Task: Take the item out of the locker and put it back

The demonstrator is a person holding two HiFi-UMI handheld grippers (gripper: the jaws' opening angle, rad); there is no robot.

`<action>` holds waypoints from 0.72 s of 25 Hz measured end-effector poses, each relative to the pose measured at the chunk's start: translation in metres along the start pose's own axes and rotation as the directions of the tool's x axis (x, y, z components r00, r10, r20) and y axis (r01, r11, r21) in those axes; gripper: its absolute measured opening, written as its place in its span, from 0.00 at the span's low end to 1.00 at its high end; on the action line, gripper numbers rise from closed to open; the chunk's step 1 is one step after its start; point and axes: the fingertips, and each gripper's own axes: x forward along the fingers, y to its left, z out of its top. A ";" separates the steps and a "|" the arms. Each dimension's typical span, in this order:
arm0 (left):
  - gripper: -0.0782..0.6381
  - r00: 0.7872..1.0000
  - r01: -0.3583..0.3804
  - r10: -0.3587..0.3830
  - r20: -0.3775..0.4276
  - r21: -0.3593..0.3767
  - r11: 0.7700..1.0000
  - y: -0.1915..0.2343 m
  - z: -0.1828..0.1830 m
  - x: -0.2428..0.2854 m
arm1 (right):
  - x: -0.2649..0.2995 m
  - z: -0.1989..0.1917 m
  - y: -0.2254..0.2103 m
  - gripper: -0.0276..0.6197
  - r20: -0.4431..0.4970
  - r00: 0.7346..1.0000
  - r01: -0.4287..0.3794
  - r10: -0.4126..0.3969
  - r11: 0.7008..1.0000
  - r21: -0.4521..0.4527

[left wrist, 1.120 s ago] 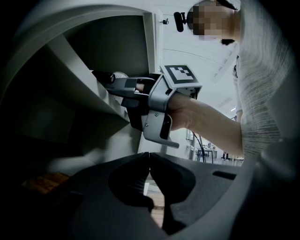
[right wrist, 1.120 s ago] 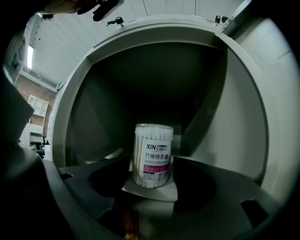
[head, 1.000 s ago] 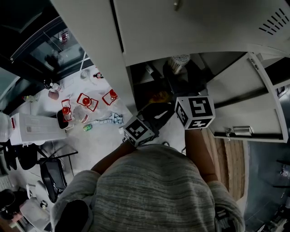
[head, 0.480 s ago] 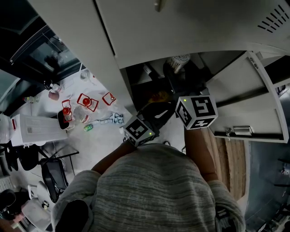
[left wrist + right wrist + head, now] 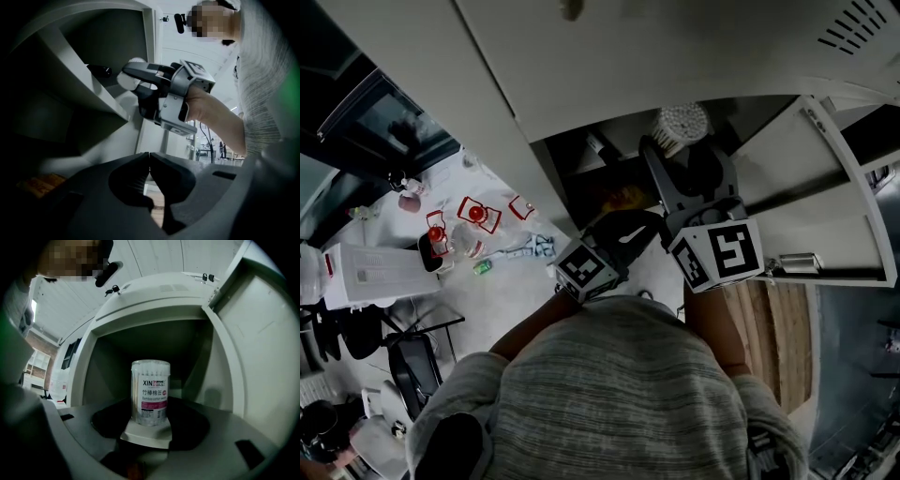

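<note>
probably light and stiff: a clear plastic cotton swab jar (image 5: 150, 392), smooth-walled, so likely to slip under a weak pinch, and thin enough to crack if squeezed hard. best taken across the round wall low down and kept upright. held that way now in the right gripper (image 5: 149, 422), jaws just closed in on its lower sides, at the mouth of the open locker (image 5: 140, 310). left gripper (image 5: 149, 161) lower, jaws together, empty.
</note>
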 end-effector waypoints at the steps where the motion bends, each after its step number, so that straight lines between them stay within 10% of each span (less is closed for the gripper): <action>1: 0.12 1.000 0.004 -0.004 0.001 0.003 1.000 -0.001 0.000 0.001 | -0.005 0.005 0.001 0.44 0.012 1.000 0.001 -0.001 1.000 -0.003; 18: 0.12 0.991 0.131 -0.131 -0.013 0.000 0.991 -0.038 -0.004 0.029 | -0.092 0.074 -0.006 0.44 0.276 0.956 0.131 -0.101 0.987 -0.092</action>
